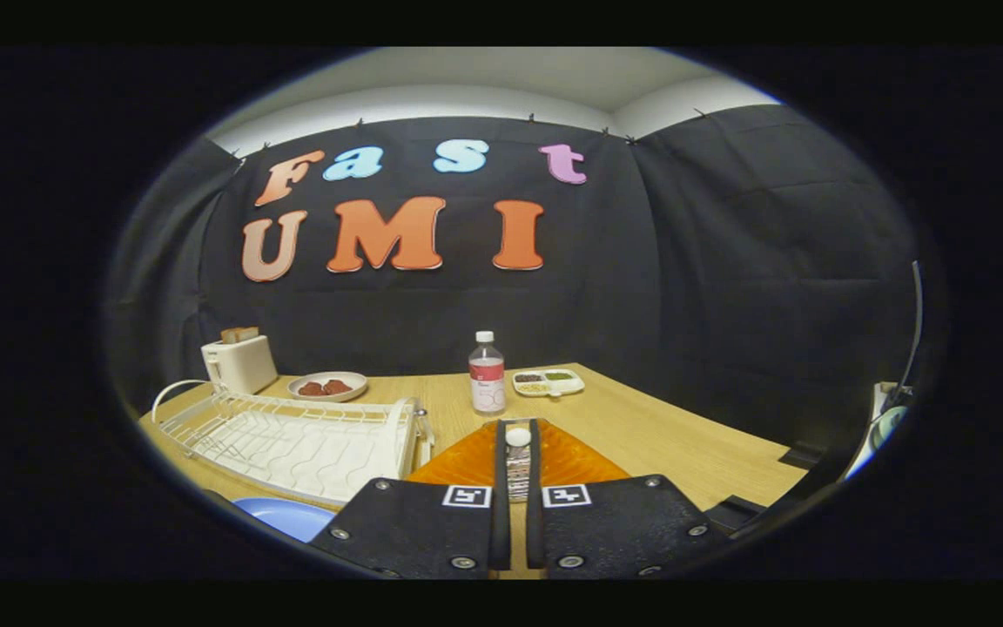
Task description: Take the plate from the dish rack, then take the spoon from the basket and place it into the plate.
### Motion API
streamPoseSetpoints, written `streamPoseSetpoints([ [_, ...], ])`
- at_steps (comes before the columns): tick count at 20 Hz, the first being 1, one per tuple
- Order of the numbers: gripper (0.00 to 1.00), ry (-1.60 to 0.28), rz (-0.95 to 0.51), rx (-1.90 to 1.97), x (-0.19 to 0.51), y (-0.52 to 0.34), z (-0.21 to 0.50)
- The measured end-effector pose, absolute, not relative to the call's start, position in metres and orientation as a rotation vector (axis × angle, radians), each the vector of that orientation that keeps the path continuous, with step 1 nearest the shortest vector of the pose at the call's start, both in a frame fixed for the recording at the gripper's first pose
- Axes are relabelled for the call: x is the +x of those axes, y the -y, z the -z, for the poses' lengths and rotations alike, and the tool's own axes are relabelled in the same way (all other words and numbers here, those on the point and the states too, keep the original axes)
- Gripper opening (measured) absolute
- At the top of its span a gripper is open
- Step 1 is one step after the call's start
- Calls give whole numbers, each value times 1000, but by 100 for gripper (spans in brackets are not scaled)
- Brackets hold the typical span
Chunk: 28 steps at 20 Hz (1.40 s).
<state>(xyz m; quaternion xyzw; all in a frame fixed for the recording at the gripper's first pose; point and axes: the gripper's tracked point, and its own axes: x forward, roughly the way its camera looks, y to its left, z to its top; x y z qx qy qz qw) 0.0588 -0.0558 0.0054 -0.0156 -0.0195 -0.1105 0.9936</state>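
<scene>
2 fingers (536,470) of the gripper (516,475) pinch the spoon (517,470), jaws nearly closed on its handle, over the orange basket (571,461). Light, stiff, slick metal, I reckon; grip mid-handle. Plate (288,515) sits beside the rack (292,440), off to the fingers' left.

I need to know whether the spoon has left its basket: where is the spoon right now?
In the gripper view, the spoon stands pinched between the gripper's two fingers, above the orange basket, with the water bottle just beyond it.
</scene>
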Motion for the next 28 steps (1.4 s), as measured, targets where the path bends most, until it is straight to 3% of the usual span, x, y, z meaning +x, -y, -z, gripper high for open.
streamPoseSetpoints([
  [12,7,157,120,-61,-15,6,-56],
  [28,7,110,-156,-66,-82,-100,-12],
])
